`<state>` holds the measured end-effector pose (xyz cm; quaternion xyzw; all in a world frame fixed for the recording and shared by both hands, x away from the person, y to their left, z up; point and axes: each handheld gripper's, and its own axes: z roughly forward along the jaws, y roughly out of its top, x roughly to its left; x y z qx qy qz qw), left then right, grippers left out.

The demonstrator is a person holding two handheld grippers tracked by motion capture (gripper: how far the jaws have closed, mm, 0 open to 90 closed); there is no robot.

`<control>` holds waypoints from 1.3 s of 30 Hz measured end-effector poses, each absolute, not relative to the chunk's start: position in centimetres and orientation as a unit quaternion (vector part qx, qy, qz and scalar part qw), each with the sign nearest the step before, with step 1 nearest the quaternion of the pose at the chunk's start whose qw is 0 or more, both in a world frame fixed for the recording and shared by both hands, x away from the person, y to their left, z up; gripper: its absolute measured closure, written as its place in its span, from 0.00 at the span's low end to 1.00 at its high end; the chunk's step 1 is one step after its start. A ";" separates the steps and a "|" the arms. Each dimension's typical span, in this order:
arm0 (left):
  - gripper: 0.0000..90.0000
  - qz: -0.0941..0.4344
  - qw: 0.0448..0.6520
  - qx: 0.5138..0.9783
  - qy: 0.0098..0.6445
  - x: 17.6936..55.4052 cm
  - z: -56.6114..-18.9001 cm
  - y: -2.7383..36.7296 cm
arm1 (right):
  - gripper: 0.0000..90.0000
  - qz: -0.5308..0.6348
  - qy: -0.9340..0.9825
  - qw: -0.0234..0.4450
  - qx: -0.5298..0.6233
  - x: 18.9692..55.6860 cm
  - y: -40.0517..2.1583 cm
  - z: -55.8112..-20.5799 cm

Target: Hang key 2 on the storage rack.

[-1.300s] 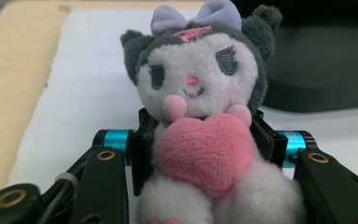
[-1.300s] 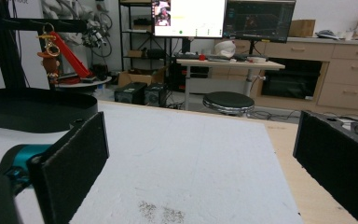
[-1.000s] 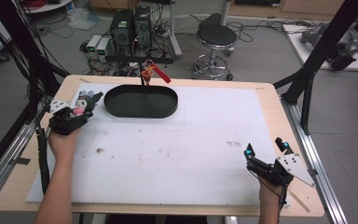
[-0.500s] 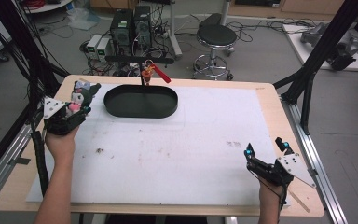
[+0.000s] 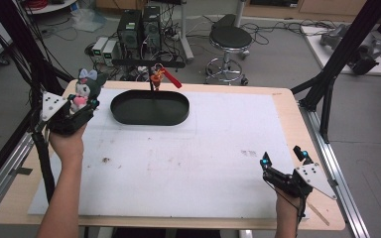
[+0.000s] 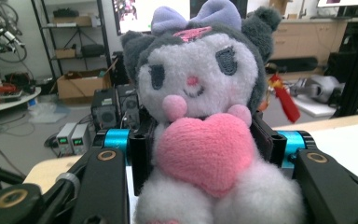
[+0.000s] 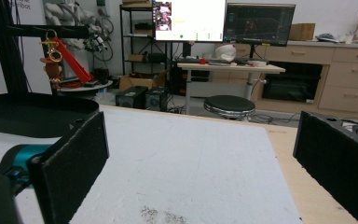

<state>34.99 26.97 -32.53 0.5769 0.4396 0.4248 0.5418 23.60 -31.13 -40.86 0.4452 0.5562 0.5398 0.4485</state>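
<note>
A grey and white plush toy (image 5: 85, 89) with a purple bow and a pink heart (image 6: 207, 149) sits upright between the jaws of my left gripper (image 5: 82, 103), which is shut on it above the table's far left corner. In the left gripper view the black pads (image 6: 142, 154) press into its sides. My right gripper (image 5: 284, 157) rests near the front right of the white mat (image 5: 188, 153), jaws wide open with nothing between them. Its pads (image 7: 77, 161) frame bare mat in the right gripper view.
A black oval tray (image 5: 150, 107) lies at the far edge of the mat, right of the plush. Behind it a stand holds a red keychain (image 5: 164, 77). A stool (image 5: 230, 39) and computers stand on the floor beyond the table.
My left gripper has risen with the plush toy and shifted toward the far left corner. The right gripper has stayed put.
</note>
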 end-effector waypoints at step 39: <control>0.58 0.433 0.527 0.556 0.477 42.1 -33.6 23.0 | 0.03 0.543 0.548 0.443 0.457 23.6 -31.7 -41.2</control>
